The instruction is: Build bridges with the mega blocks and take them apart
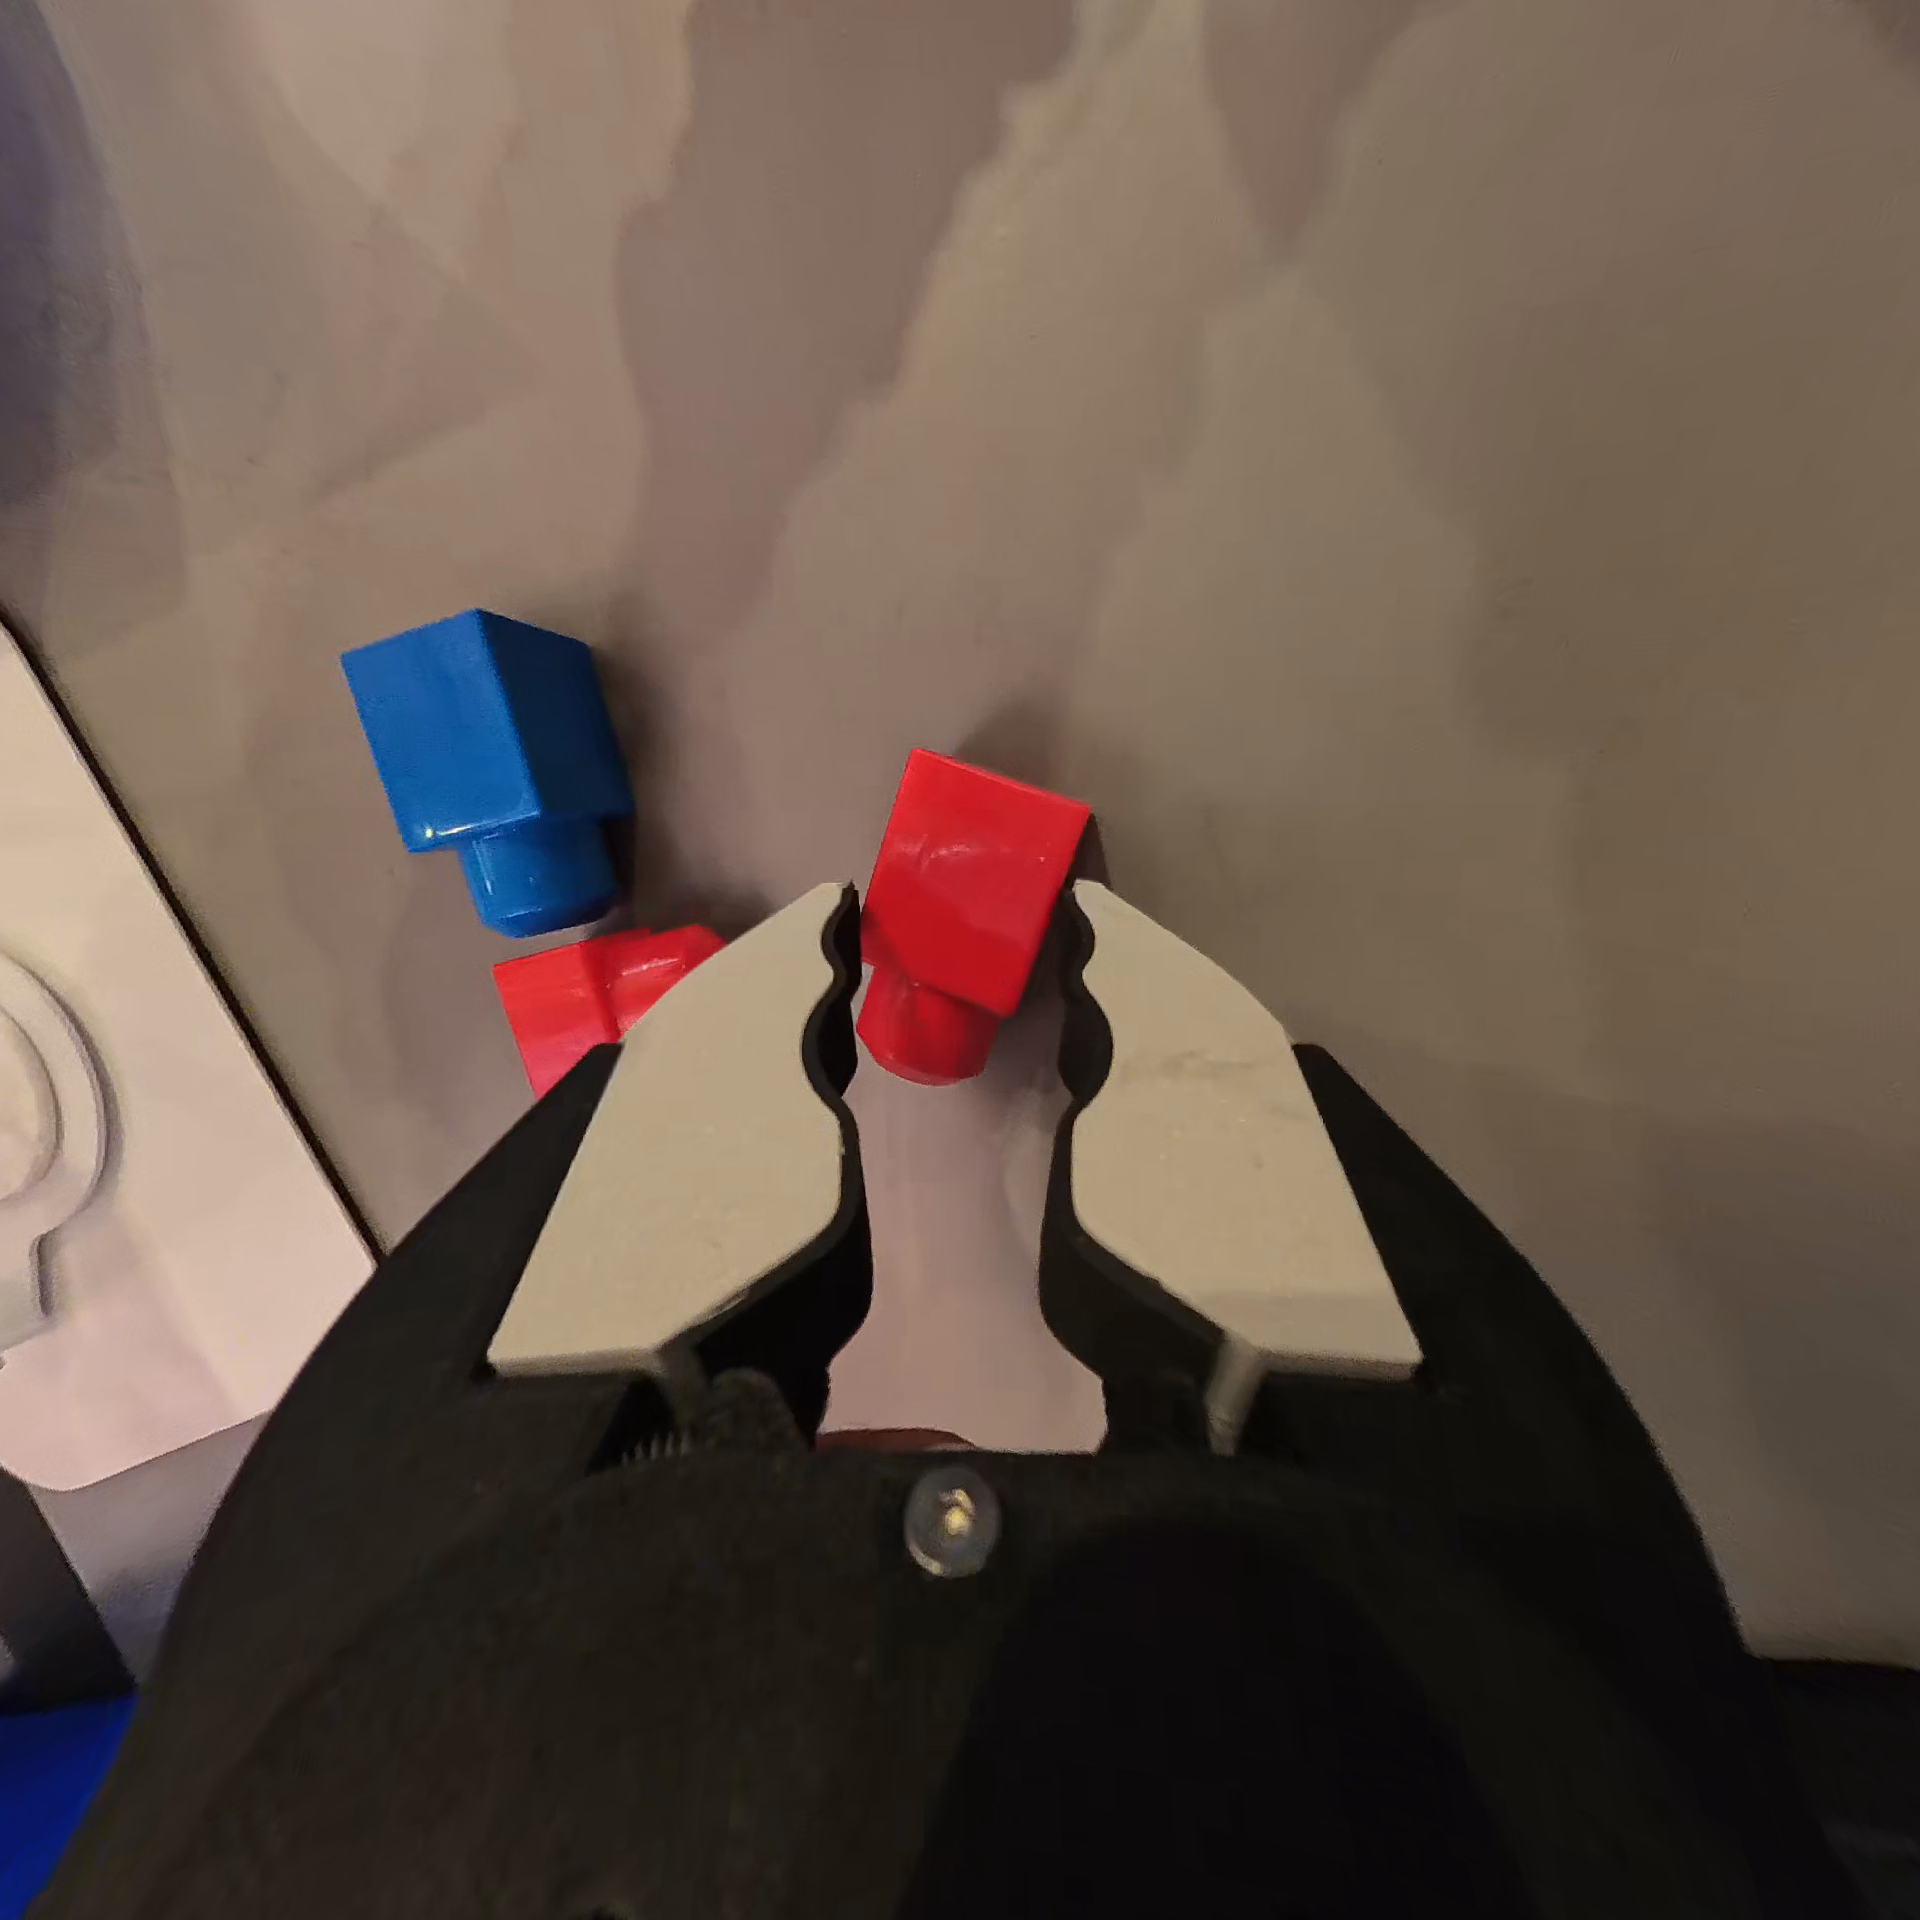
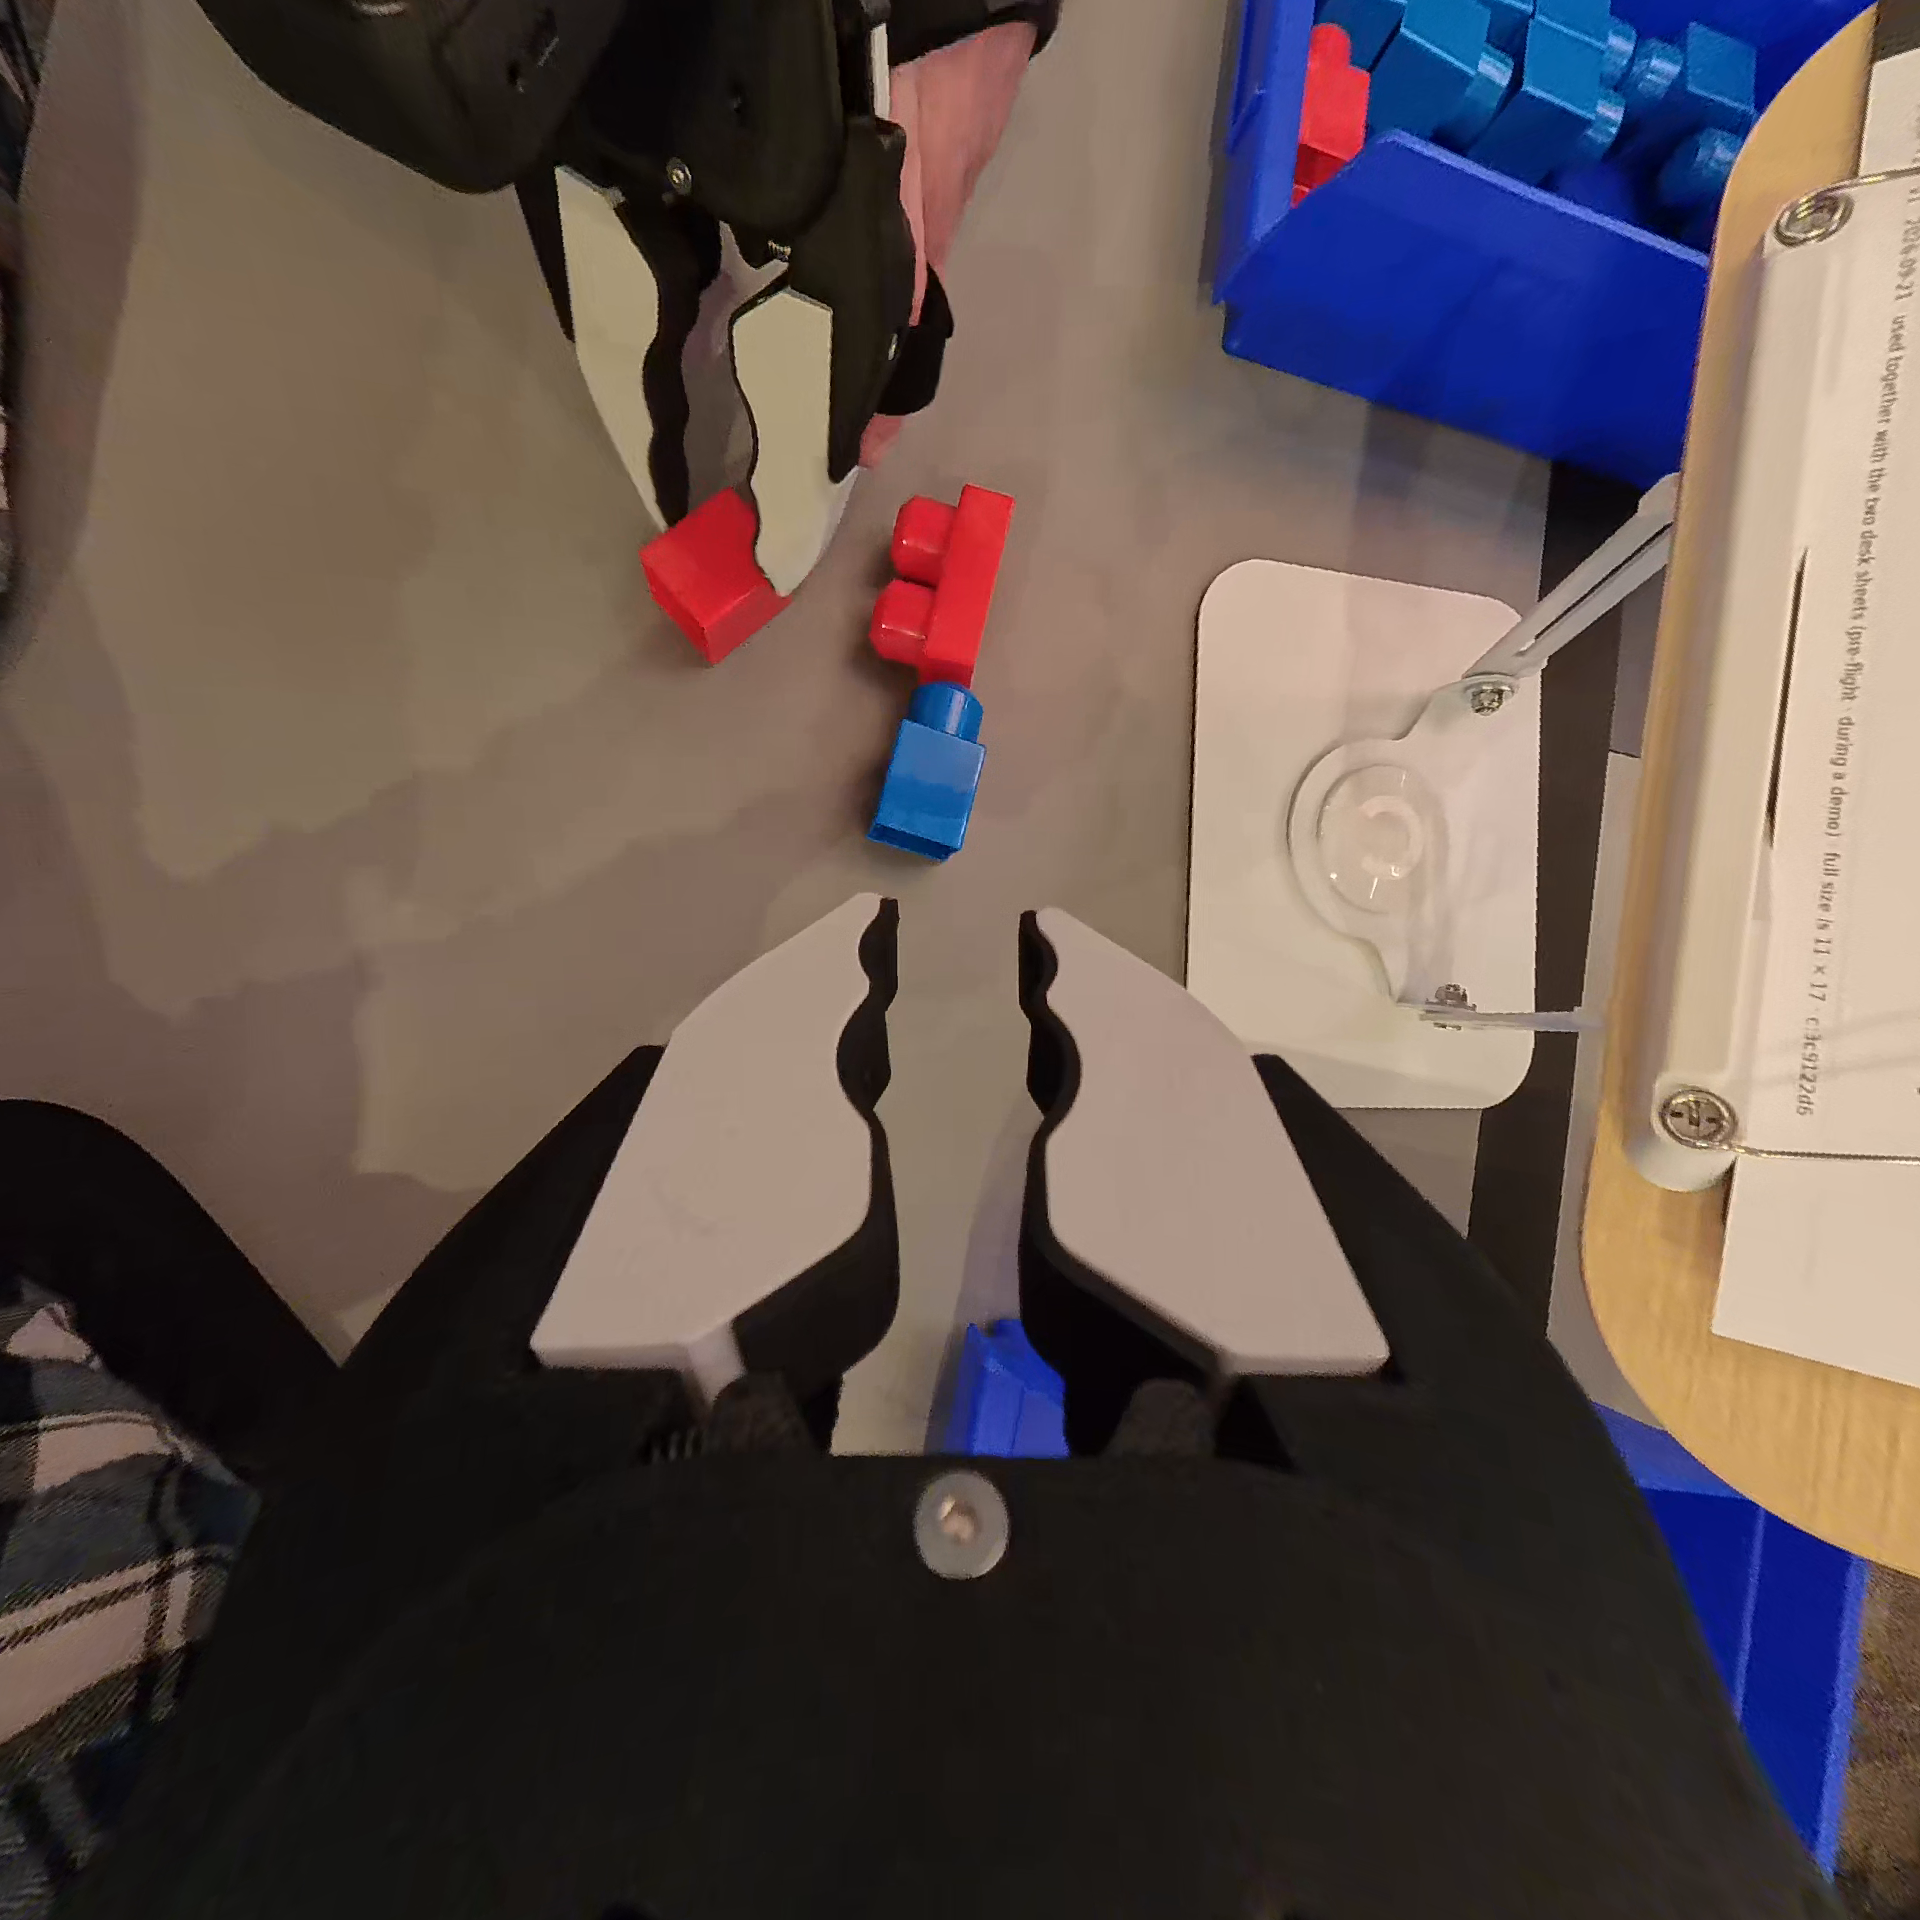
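Left wrist view shows the left tool (image 1: 961, 904) clamped on a single-stud red block (image 1: 966, 904) lying on the counter (image 1: 1455, 623). Lift it straight, gently. The right tool (image 2: 956, 925) hangs parted, empty.

On my tabletop (image 2: 312, 520), a single-stud block (image 2: 712, 587) lies between my left gripper's (image 2: 727, 520) fingers; right of it a two-stud block (image 2: 951, 582), a second single-stud block (image 2: 928, 774) touching its near end.

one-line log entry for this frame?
left jaws: closed on small red block | right jaws: open, empty | blue block, red two-stud block: loose on table
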The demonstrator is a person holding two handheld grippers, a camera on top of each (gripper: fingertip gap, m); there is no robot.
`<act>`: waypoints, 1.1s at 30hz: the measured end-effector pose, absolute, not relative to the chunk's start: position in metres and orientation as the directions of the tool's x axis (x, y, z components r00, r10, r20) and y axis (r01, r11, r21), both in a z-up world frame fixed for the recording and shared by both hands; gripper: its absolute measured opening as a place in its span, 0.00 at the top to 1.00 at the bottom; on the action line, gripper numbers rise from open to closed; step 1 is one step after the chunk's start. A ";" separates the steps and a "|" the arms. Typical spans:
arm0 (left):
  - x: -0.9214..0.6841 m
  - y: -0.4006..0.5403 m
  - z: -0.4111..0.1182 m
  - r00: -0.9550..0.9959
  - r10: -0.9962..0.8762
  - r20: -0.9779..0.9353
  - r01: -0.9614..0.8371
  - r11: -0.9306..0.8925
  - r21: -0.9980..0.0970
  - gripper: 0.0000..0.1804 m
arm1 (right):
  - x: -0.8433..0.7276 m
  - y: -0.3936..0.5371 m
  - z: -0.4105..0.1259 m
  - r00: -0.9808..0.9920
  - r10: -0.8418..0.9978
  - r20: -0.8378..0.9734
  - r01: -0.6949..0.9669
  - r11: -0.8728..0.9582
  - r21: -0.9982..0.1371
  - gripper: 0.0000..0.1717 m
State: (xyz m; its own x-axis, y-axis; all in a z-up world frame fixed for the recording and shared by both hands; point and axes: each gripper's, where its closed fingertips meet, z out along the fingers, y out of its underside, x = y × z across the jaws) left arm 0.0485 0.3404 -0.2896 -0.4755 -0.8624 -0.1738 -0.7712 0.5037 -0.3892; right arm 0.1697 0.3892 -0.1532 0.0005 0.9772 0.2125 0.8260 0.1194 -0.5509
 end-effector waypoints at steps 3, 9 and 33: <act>0.040 0.348 -0.290 -0.473 -0.861 -0.187 -0.802 0.508 -0.313 0.81 | 0.170 0.388 -0.152 -0.001 0.977 0.213 0.824 0.121 -0.553 0.87; 0.017 0.377 -0.279 -0.534 -0.791 -0.299 -0.839 0.538 0.076 0.81 | 0.171 0.388 -0.152 0.002 0.977 0.213 0.826 0.118 -0.551 0.87; 0.099 0.392 -0.232 -0.278 -0.909 -0.312 -0.878 0.372 -0.301 0.70 | 0.179 0.382 -0.141 0.008 0.975 0.221 0.811 0.123 -0.572 0.87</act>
